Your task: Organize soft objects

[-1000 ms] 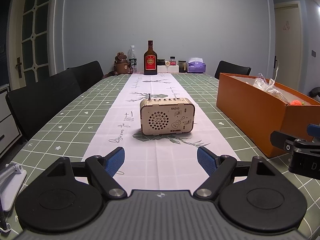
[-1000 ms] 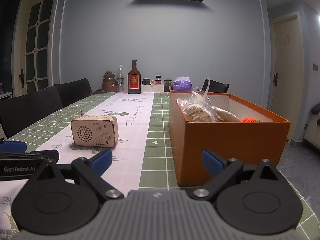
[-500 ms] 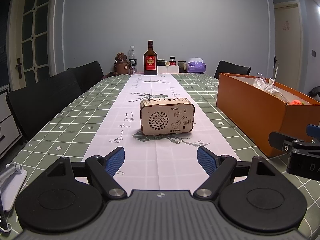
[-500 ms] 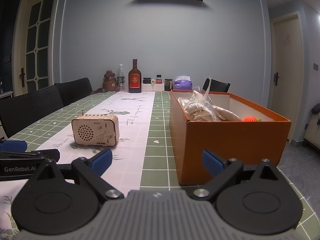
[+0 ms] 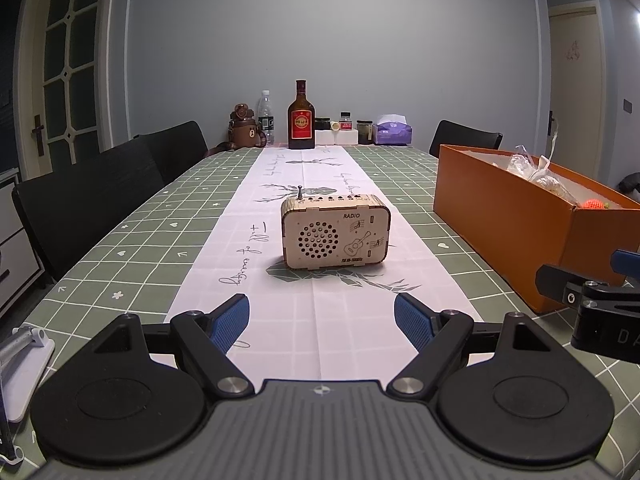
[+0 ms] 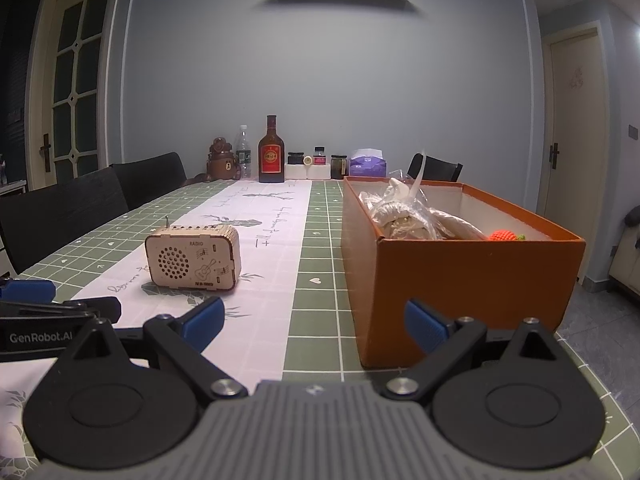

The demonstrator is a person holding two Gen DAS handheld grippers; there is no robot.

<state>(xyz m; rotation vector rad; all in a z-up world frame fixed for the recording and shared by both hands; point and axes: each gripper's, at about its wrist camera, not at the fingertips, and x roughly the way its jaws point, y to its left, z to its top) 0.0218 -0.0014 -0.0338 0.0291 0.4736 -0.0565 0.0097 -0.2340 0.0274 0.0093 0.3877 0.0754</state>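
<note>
Bagged soft objects point(image 6: 404, 216) and an orange knitted piece point(image 6: 505, 235) lie inside the orange box point(image 6: 460, 284) on the green checked table point(image 6: 316, 320), grey wall beyond. The box stands just ahead of the right gripper point(image 6: 314, 322), right of the left gripper point(image 5: 322, 322); both spread wide, empty. Wooden radio point(image 5: 335, 232) ahead of the left.

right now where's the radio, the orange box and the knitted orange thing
wooden radio point(image 5: 335, 234), left wrist view, front face
orange box point(image 6: 472, 280), right wrist view, near end wall
orange knitted toy point(image 6: 505, 235), right wrist view, its top
</note>
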